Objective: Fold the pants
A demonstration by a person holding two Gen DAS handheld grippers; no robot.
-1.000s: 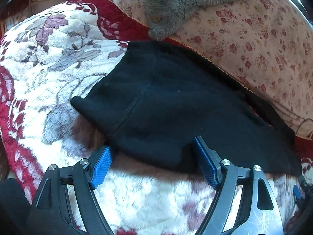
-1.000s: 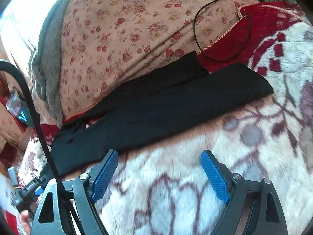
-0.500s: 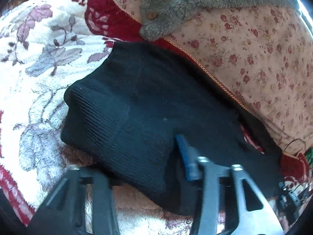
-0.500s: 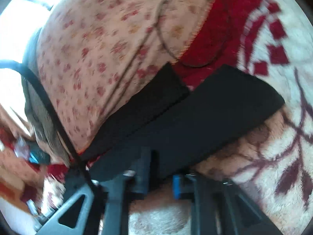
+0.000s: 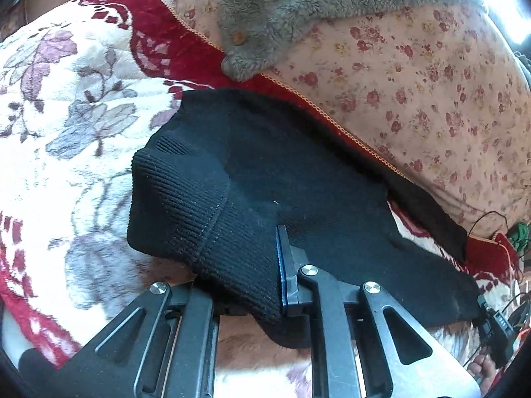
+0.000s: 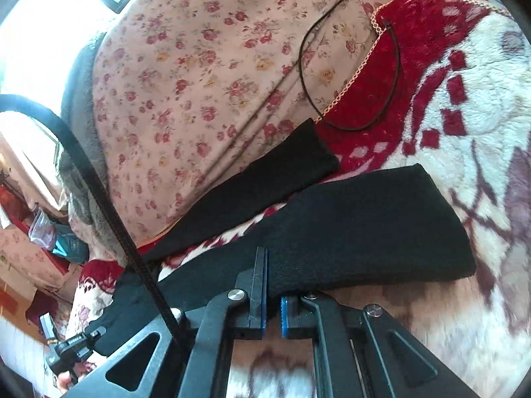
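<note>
Black knit pants (image 5: 332,199) lie lengthwise on a plush floral blanket (image 5: 66,106). My left gripper (image 5: 245,265) is closing hard on the ribbed waistband (image 5: 186,205). Its right blue pad presses the cloth, and the left finger is hidden under the fabric. The waist end is bunched and raised. In the right wrist view my right gripper (image 6: 270,275) is closing on the near edge of the near leg (image 6: 365,232), with cloth pinched between its almost touching pads. The far leg (image 6: 265,182) lies flat against a floral quilt (image 6: 199,83).
A grey fleece garment with buttons (image 5: 282,10) hangs over the pink floral quilt (image 5: 415,83) behind the pants. A thin black cable (image 6: 332,66) loops on the quilt and the red blanket border past the leg cuffs. Clutter fills the left edge (image 6: 49,232).
Both grippers went from wide open at the pants' near edge to closed on the cloth. The waistband and the near leg have been drawn up and toward the cameras.
</note>
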